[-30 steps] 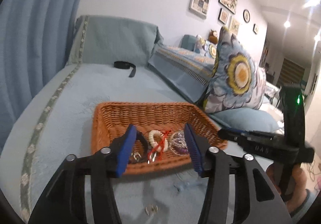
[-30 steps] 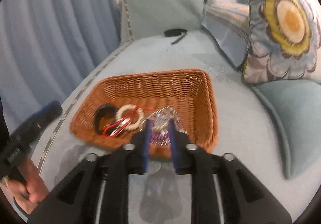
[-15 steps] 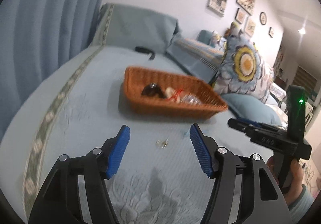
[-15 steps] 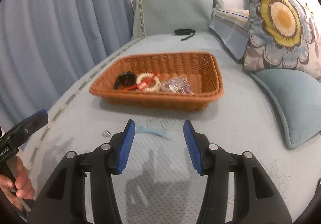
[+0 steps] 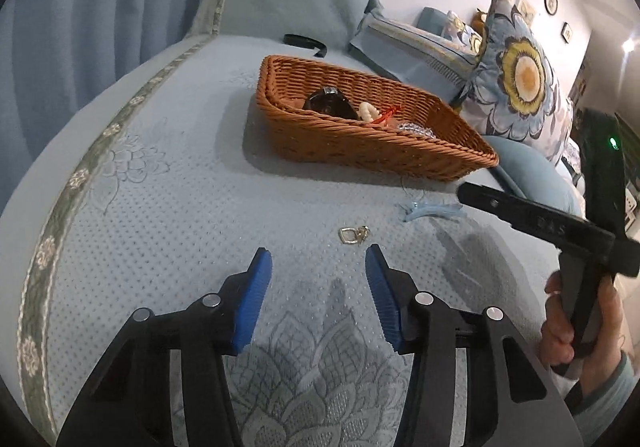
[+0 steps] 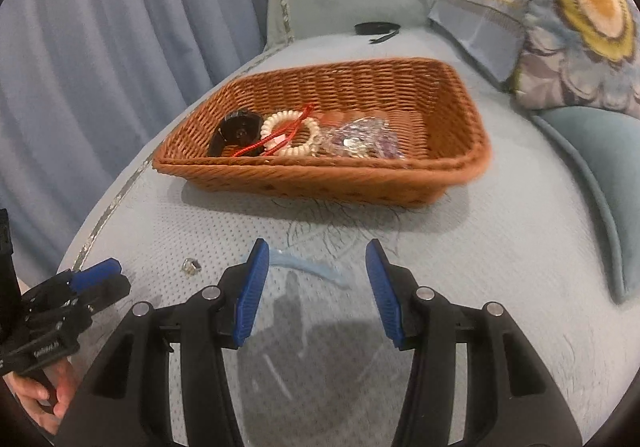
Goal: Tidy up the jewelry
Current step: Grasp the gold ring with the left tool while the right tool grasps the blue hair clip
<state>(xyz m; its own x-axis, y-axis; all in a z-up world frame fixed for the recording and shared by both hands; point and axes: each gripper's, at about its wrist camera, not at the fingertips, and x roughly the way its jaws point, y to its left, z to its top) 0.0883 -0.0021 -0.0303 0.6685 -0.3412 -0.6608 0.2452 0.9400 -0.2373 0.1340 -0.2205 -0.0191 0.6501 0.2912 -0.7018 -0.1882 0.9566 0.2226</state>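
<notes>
Both grippers gape wide – basket rim hides part of jewelry.

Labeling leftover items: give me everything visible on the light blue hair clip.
The light blue hair clip is a slim, curved, translucent piece, plastic by its look. It lies flat on the blue bedspread, outside the wicker basket, just ahead of the open right claw. Nothing but the bedspread touches it.
</notes>
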